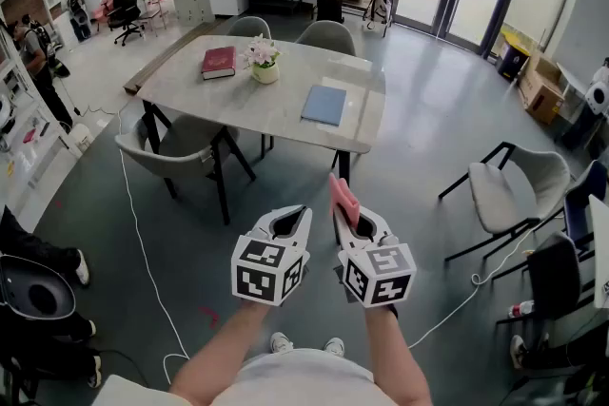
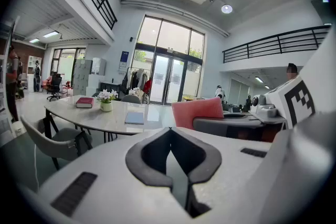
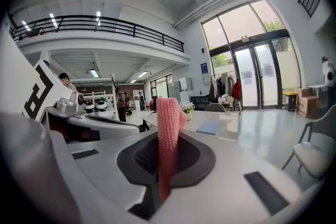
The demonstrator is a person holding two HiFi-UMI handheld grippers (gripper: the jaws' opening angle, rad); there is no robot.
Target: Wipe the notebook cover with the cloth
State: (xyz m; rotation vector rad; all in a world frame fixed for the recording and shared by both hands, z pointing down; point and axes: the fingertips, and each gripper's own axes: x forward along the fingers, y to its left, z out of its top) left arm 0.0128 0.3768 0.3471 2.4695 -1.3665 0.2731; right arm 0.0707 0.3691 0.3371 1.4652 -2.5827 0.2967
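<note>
Pink knitted cloth [image 3: 168,128] stands upright, pinched in the right gripper [image 1: 360,223]. Blue notebook [image 1: 324,105] lies flat, closed, on a table [image 1: 257,109] well apart.

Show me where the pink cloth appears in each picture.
Head view: lower centre, pink cloth sticking up from the right gripper.
Left gripper view: centre right.
Right gripper view: centre, clamped between the jaws.
Shared landmark: blue notebook on the table.
</note>
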